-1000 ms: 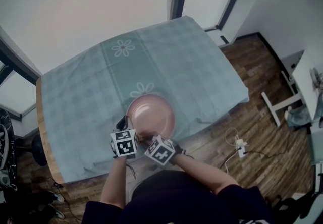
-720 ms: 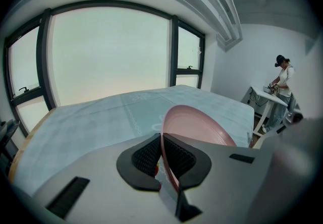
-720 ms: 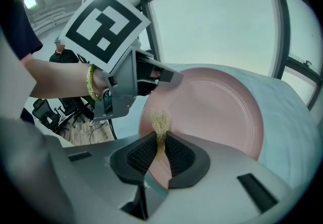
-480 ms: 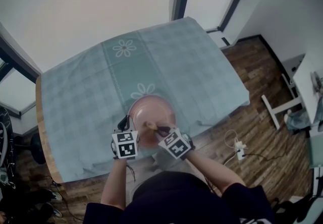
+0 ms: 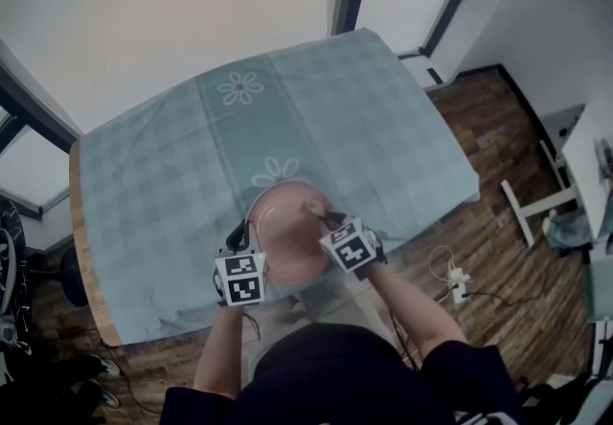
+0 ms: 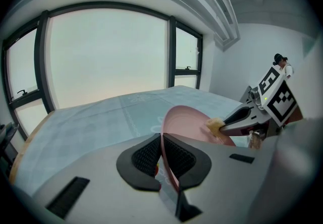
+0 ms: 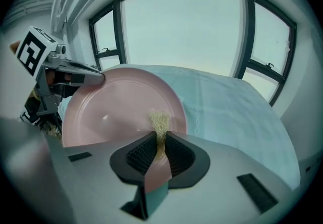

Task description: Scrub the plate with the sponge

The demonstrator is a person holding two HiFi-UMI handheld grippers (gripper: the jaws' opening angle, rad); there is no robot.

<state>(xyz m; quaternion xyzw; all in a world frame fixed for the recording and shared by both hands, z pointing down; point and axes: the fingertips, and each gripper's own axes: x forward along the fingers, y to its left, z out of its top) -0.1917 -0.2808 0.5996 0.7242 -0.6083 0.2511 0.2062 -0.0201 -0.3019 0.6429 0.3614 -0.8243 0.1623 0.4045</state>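
- plate [image 5: 280, 227]: pink, round, at the near edge of the table [image 5: 91, 279], over the tablecloth [image 5: 192, 174]
- plate is tilted, its face turned toward the right gripper; can't tell whether its far rim touches the cloth
- left gripper [image 5: 238, 239]: jaws closed tight on the plate's rim at the person's left side; in the left gripper view [image 6: 161, 153] the rim runs edge-on between the two black pads
- right gripper [image 5: 324, 216]: jaws pinched together on the sponge [image 5: 312, 209]
- right gripper view [image 7: 160, 150] shows the yellowish frayed sponge [image 7: 159, 121] sticking out past the pads
- sponge tip is against the plate [image 7: 113, 109], on its inner face near the right-hand rim
- from the left gripper view: sponge [image 6: 215, 126] is a small yellow lump at the tip of the right gripper [image 6: 228, 121], touching the plate [image 6: 187, 123]
- nothing lies in the plate; its face is bare pink with only the sponge on it
- tablecloth is pale blue-green check with a darker centre band and white flower prints [image 5: 235, 88]
- marker cube [image 5: 240, 278] sits on the left gripper, nearest the person
- floor [image 5: 498, 145] is dark wood, with a white power strip [image 5: 458, 281] and cable right of the table
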